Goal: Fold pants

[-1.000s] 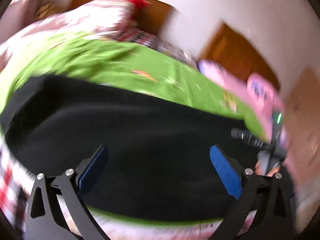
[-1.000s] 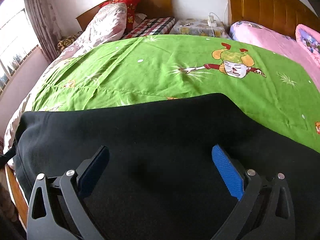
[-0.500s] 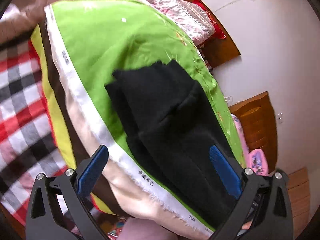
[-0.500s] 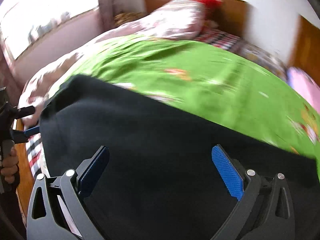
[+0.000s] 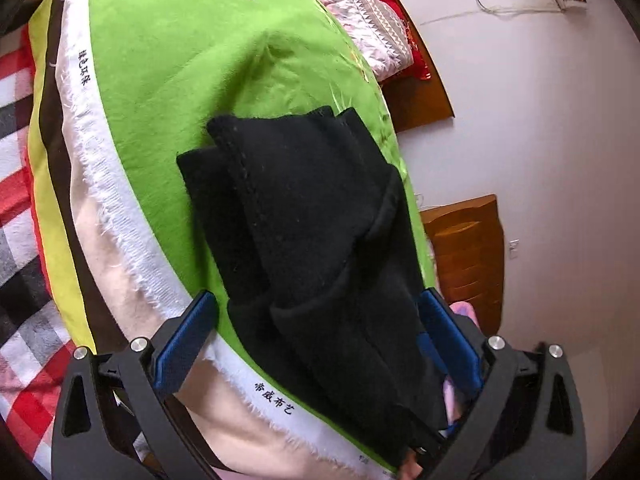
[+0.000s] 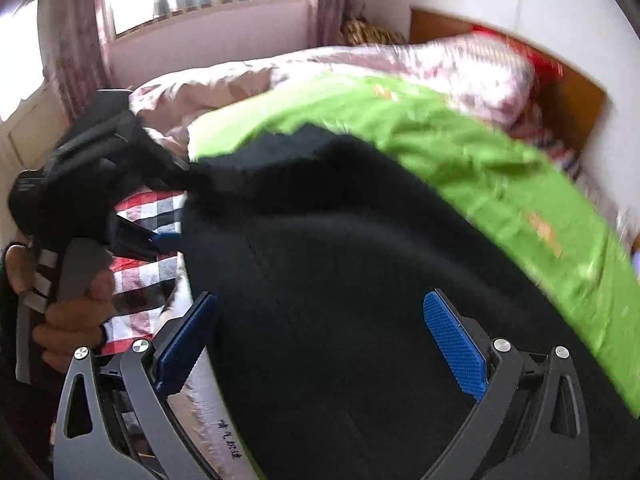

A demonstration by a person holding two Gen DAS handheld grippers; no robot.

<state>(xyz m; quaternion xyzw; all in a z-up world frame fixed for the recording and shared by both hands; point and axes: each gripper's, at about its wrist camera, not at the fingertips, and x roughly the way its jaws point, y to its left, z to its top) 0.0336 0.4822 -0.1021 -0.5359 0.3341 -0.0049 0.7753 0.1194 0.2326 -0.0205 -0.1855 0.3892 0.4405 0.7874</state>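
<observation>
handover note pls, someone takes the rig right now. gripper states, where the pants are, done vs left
Left hand-held gripper: open, holding nothing, jaws either side of the pants' near end.
Right hand-held gripper: open, empty, above the black cloth.
Black pants: on the green sheet near the bed's edge, lying in overlapping layers with loose, uneven ends; the fold looks partly done.
The right wrist view is blurred and shows the left tool at the pants' end.
Left: square up the layers, make the final fold, smooth it.
</observation>
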